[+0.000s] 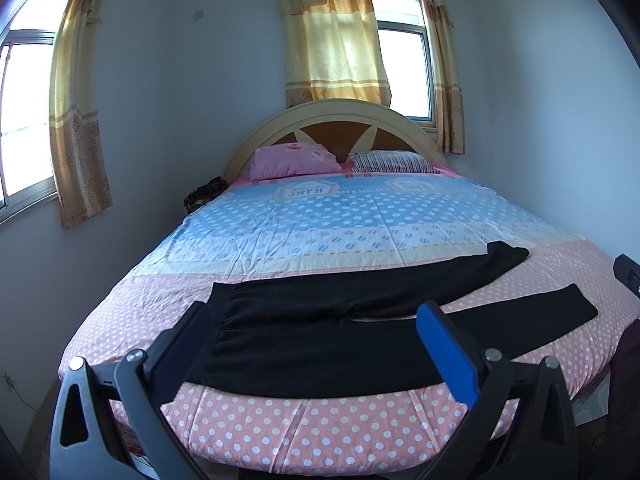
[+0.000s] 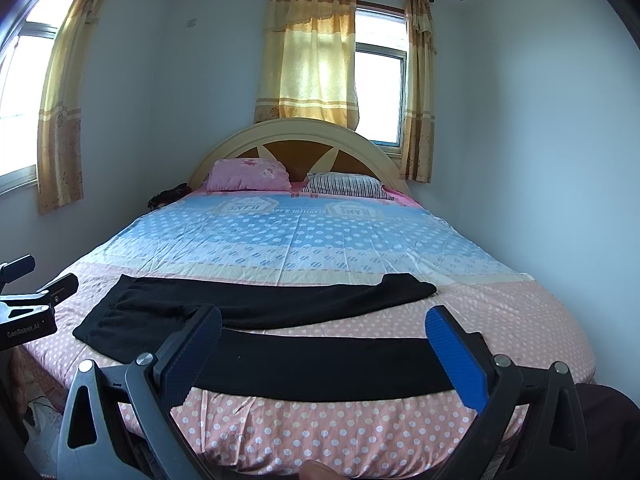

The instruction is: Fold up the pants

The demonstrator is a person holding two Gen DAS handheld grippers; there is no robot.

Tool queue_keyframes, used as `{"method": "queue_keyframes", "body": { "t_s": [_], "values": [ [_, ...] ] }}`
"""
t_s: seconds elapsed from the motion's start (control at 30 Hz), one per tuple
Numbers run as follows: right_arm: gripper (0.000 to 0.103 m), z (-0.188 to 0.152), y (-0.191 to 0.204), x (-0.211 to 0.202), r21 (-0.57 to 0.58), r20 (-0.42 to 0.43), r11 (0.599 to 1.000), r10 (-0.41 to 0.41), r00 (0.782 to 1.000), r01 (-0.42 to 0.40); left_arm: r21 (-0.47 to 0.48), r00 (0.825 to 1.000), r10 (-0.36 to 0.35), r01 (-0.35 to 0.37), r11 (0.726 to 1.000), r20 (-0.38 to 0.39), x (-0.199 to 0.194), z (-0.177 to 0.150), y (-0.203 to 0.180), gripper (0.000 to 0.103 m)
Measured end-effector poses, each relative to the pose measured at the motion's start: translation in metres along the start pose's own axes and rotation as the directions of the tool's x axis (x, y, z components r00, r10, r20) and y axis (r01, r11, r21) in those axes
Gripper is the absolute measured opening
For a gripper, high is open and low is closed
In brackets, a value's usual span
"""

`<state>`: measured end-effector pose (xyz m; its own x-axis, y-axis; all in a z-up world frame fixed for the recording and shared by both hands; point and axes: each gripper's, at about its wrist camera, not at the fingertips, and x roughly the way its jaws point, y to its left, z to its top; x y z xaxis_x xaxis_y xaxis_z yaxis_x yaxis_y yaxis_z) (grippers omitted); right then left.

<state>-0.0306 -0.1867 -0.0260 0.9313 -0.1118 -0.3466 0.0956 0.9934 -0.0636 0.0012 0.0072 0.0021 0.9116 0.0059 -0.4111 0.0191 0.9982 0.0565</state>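
The bed (image 1: 320, 420) fills both views, its polka-dot cover pink at the foot and blue toward the arched headboard (image 1: 336, 120), with a pink pillow (image 1: 294, 160) and a striped pillow (image 1: 394, 161) lying side by side against it. Across the pink foot end lie the black pants (image 1: 320, 352), spread flat and unfolded: the waistband sits toward the left edge of the bed, and the two legs run off to the right, splayed apart in a narrow V so that a strip of cover shows between them. The near leg lies close along the foot edge.

The left tongs (image 1: 316, 320) hang above the waist and seat of the pants, jaws wide apart and holding nothing. The right tongs (image 2: 324, 324) hang over the near leg, jaws likewise wide apart and empty; whether either touches the cloth I cannot tell.

By my judgement no fold has been made yet, and the step in hand is the approach for the first grasp. The next move likely calls for the left tongs to pinch the waistband edge and the right tongs a hem of one leg, then carry that leg over onto the other so the two lie stacked and aligned
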Motion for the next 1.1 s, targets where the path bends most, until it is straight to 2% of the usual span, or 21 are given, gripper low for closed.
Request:
{"method": "queue_keyframes", "body": {
  "t_s": [1.1],
  "values": [
    [0.102,-0.0039,0.0051,0.0047,-0.015,-0.013,1.000,0.010,1.000,-0.011,-0.010,1.000,0.007,-0.007,1.000,0.003,0.0009,-0.0002,0.0052,0.103]
  ]
}}
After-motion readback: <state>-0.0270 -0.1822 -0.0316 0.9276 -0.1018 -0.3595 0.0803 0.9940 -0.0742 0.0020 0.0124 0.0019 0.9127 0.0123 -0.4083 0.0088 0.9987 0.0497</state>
